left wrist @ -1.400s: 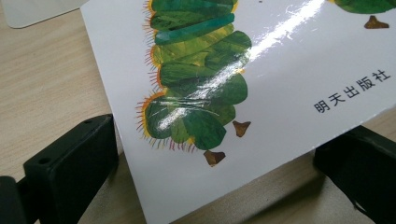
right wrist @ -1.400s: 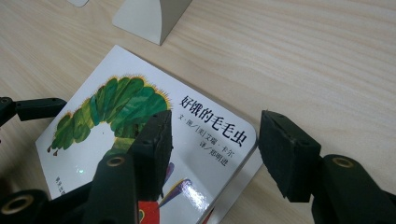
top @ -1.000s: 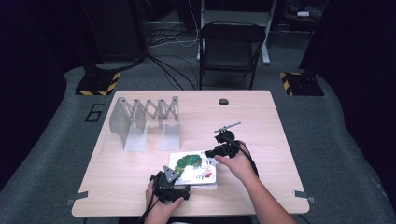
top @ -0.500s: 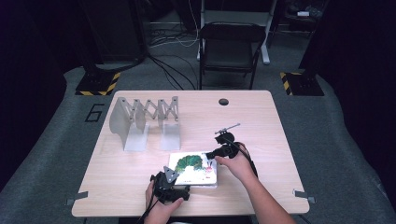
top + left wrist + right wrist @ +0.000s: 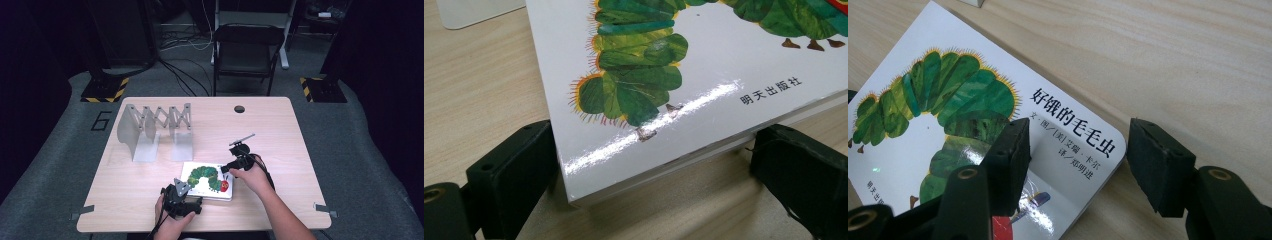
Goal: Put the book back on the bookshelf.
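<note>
Between both grippers' open jaws, book [image 5: 209, 180]

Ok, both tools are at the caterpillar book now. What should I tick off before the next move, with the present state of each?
1. Book lies flat on the table: ok.
2. Left tool straddles the book's near corner, jaws open either side: ok.
3. Left pads pressing the book: not ok; gaps show.
4. Right tool over the title corner, one jaw above the cover, one beyond the edge; jaws have just been opening: ok.
5. Right tool gripping the book: not ok, not yet closed.
6. Expanding rack stands apart from the book: ok.
</note>
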`<state>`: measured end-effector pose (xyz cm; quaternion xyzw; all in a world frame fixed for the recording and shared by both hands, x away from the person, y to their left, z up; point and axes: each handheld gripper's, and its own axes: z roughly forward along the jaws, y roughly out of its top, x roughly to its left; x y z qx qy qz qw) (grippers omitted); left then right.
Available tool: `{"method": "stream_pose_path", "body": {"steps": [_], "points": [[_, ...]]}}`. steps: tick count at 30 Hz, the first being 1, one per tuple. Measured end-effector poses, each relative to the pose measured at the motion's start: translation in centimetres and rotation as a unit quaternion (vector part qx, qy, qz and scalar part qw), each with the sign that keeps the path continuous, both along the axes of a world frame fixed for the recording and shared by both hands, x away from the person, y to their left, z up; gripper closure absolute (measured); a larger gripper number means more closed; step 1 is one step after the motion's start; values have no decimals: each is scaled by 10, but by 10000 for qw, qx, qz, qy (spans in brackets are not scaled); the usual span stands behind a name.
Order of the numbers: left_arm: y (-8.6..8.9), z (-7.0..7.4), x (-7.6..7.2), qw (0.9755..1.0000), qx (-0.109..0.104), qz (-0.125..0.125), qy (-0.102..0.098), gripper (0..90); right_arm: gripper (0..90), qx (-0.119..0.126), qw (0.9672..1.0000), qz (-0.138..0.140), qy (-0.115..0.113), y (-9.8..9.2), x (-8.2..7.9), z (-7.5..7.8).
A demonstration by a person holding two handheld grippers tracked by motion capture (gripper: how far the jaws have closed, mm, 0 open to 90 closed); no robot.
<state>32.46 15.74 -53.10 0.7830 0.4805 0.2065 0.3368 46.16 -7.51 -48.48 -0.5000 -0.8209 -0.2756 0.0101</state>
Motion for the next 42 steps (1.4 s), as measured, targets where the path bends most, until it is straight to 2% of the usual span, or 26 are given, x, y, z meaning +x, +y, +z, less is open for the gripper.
{"method": "stream_pose_path", "body": {"steps": [7, 10, 14, 25, 28, 31, 33, 39, 42], "points": [[0, 0, 0, 10000, -1, -2, 1, 51, 425, 163, 9999, -40, 19, -4, 2, -1], [0, 0, 0, 10000, -1, -3, 3, 51, 430, 201, 9997, -81, 96, -5, 3, -2], [0, 0, 0, 10000, 9, 2, -3, 52, 423, 67, 9999, -45, 64, -1, 2, -3], [-1, 0, -1, 9999, -21, 99, -33, 78, 399, -24, 9999, -3, 143, -2, 3, -7], [-1, 0, 0, 10000, -16, 42, -17, 71, 404, -9, 9999, 7, 136, -3, 3, -8], [-1, 0, 0, 10000, -18, -21, 6, 64, 406, -3, 10000, 14, 92, -2, 4, -8], [-3, 2, 0, 10000, 20, 14, 54, 67, 405, -32, 10000, -14, 76, -1, 4, -8], [-5, 1, -6, 9999, -4, 114, -4, 67, 405, -150, 9998, 85, -25, 2, 2, -8], [-5, 1, -6, 9999, 10, 100, 28, 65, 415, -117, 9999, 53, 10, 2, 2, -8]]}}
